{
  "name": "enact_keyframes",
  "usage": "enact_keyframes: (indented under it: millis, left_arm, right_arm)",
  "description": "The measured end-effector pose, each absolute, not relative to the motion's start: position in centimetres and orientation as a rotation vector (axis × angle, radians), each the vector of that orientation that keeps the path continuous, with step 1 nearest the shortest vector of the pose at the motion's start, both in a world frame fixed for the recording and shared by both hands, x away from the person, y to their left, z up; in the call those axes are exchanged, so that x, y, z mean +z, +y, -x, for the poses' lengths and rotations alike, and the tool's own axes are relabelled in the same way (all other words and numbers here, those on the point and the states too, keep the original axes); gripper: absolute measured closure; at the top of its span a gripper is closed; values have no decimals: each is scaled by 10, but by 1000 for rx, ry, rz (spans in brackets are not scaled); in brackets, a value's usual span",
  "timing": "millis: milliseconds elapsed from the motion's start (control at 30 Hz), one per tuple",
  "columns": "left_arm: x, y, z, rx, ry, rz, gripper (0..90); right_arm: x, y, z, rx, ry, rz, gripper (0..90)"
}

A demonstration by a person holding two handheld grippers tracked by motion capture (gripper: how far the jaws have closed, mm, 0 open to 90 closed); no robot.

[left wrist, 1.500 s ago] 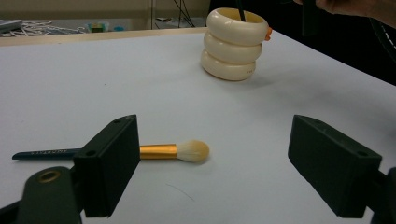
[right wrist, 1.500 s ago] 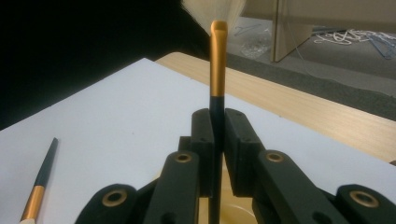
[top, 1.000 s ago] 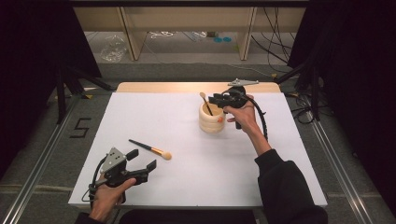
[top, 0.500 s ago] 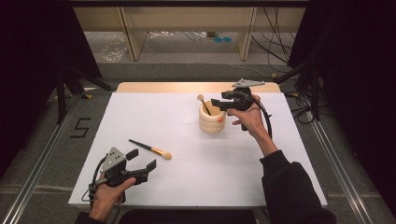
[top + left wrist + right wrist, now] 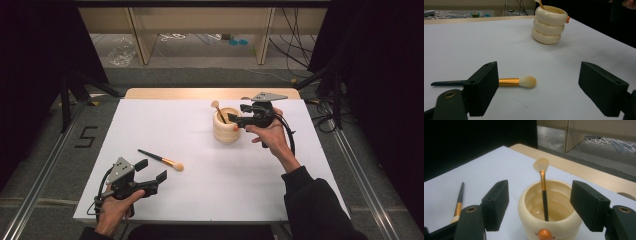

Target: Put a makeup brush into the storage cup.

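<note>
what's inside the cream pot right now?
One makeup brush stands in the cream pot, handle down, bristles sticking out above the rim. The pot's floor looks bare around the handle in the right gripper view; the near inner wall is hidden.

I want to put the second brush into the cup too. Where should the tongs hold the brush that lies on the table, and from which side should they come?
Probably grip the brush on its dark handle near the gold band, coming from above with the left tongs, which sit open just in front of it. It lies flat on the table, so the jaws should straddle the thin handle crosswise. The soft bristle tip would give a poor hold.
</note>
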State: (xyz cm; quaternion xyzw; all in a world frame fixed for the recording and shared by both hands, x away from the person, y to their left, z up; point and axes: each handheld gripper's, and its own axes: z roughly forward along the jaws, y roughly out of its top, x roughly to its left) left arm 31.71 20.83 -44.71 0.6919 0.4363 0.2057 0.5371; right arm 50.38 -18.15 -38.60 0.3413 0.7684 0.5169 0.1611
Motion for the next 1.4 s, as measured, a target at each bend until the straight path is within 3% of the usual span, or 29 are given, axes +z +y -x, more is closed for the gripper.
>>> enact_keyframes:
  millis: [1400]
  left_arm:
    - [-447,212,-318,496,1056,-1649,165]
  right_arm:
    - [-413,-205,-422,1482,2224,-1023,208]
